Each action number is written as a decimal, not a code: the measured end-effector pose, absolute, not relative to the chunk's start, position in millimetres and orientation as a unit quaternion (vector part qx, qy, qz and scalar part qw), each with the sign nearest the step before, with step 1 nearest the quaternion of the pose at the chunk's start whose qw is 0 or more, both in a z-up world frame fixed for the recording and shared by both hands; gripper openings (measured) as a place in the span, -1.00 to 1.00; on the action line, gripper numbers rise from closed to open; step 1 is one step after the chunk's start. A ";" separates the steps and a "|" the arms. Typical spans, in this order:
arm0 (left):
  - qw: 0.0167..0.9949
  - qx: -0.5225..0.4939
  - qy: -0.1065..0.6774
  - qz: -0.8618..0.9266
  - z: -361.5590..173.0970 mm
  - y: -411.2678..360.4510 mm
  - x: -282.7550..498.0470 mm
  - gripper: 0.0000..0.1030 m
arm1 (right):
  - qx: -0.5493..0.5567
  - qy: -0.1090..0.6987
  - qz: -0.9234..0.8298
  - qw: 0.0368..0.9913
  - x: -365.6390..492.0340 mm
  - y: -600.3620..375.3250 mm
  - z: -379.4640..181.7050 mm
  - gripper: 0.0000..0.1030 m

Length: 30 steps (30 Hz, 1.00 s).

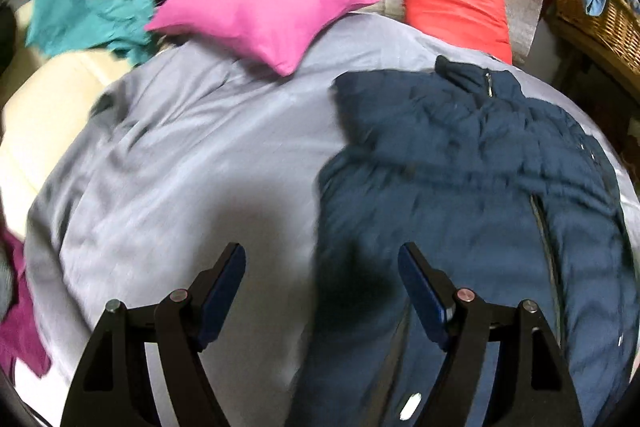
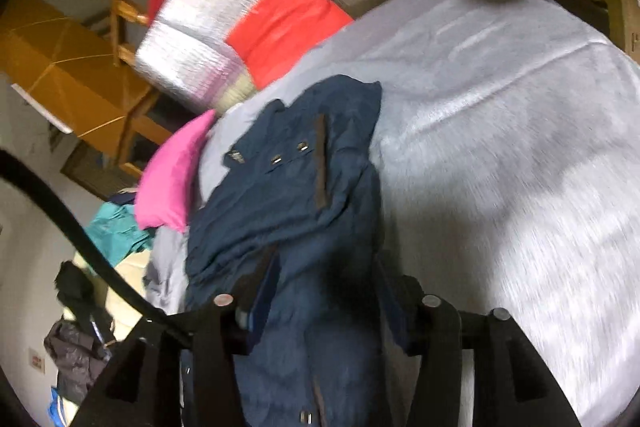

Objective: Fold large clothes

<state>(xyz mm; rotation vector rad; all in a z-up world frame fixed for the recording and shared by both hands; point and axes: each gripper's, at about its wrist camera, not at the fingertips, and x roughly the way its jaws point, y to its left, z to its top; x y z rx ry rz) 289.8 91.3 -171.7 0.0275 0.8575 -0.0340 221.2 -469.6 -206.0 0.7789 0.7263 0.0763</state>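
Navy jacket lies lengthwise toward the pink pillow. Your left gripper hovers spread at its edge; your right gripper pinches its fabric.

Left gripper above bed, fingers spread wide, nothing between. Navy puffer jacket spread on grey cover, collar toward red pillow. Pink pillow farther left. Teal cloth beyond.
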 end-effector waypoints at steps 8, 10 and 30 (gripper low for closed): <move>0.902 -0.015 0.429 -0.048 -190.7 135.7 191.7 0.54 | 0.346 0.292 0.097 0.886 130.5 -437.6 -192.8 0.47; 0.894 -0.029 0.444 -0.058 -196.6 140.3 179.5 0.54 | 0.351 0.300 0.100 0.882 117.1 -431.6 -197.1 0.48; 0.855 -0.062 0.478 -0.192 -224.7 120.9 141.9 0.32 | 0.407 0.421 0.037 0.810 73.3 -423.6 -282.2 0.47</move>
